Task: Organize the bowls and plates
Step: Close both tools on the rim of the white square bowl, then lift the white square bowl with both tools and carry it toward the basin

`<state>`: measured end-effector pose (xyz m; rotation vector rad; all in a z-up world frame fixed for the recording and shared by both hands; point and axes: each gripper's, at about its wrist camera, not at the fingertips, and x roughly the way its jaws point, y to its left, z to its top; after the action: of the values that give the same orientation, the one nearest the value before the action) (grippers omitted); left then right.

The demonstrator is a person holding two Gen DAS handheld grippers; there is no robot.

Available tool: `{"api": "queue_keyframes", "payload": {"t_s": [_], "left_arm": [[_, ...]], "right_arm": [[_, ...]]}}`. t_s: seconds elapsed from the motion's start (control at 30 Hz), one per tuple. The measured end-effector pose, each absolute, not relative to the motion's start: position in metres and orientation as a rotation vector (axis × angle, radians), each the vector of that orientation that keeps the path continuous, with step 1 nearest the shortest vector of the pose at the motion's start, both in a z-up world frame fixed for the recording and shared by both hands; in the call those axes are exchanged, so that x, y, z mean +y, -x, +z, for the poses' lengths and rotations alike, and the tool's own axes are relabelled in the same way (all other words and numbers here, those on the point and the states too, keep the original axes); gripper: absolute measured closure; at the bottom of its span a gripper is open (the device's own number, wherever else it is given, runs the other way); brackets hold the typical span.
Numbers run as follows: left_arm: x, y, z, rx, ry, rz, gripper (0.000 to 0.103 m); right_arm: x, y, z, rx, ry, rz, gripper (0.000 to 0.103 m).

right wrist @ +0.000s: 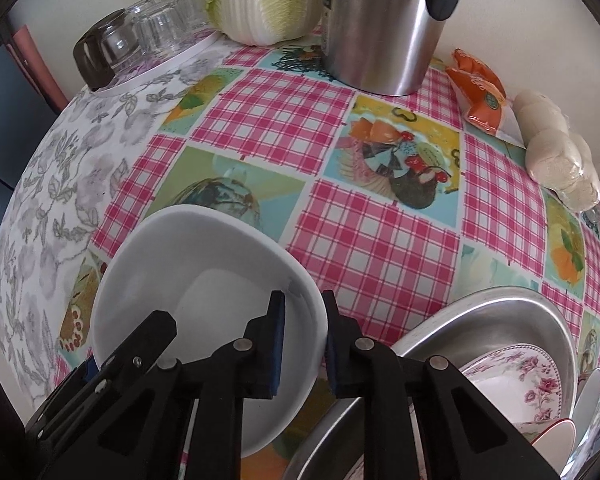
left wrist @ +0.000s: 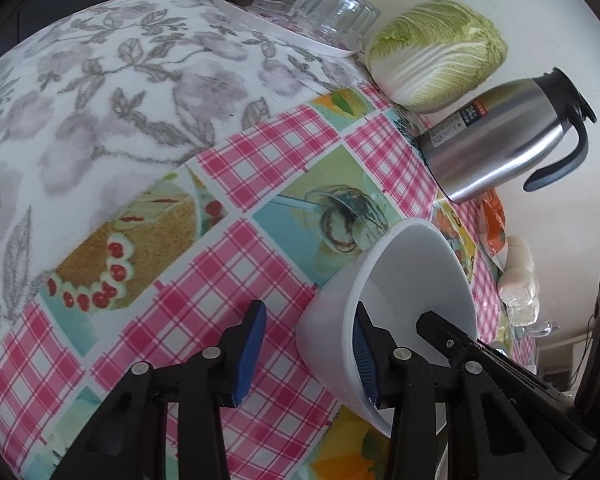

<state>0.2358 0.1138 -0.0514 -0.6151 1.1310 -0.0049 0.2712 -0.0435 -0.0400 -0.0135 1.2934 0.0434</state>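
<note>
1. The right tool [right wrist: 303, 340] pinches the rim of the white bowl [right wrist: 204, 280]: one pad sits inside the wall and the other outside, with the rim between them.
2. The left tool [left wrist: 310, 356] is spread wide. Its right finger reaches into the same bowl [left wrist: 416, 288] at the near rim, while its left finger hangs over bare cloth at 9 o'clock of the bowl, gripping nothing.
3. The bowl is tilted, mouth towards the cameras; whether its base touches the desk [right wrist: 380, 240] cannot be told.
4. Both tools come in low from 6 o'clock, side by side, fingers pointing towards the far wall.
5. At 4 o'clock of the right tool, a metal basin [right wrist: 500, 316] holds a floral plate [right wrist: 532, 376] and other dishes.
6. Further out at 12 o'clock stand a flask [right wrist: 384, 28], a cabbage [right wrist: 264, 0] and a tray of glasses [right wrist: 152, 28].
7. Judged step: the bowl is being carried or handed between tools.
8. The next move probably calls for setting it level on open cloth, or for the left tool closing first.
</note>
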Motion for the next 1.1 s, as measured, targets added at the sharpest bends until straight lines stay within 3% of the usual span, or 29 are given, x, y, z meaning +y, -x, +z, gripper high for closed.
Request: {"api": "queue_keyframes", "payload": {"t_s": [0.57,0.67,1.1], "left_arm": [[0.147,-0.226,-0.05,1.103,0.592,0.106,0.071],[0.15,-0.224,-0.052,1.106,0.631,0.084,0.084],[0.151,-0.214,-0.021,1.067,0.611,0.071,0.083]], "right_arm": [[-0.002,-0.255,-0.052,1.342,-0.019,0.146,0.088],[-0.002,-0.252,-0.052,1.341,-0.034,0.151,0.088],[0.002,-0.232,-0.014,1.255,-0.083,0.2,0.088]]}}
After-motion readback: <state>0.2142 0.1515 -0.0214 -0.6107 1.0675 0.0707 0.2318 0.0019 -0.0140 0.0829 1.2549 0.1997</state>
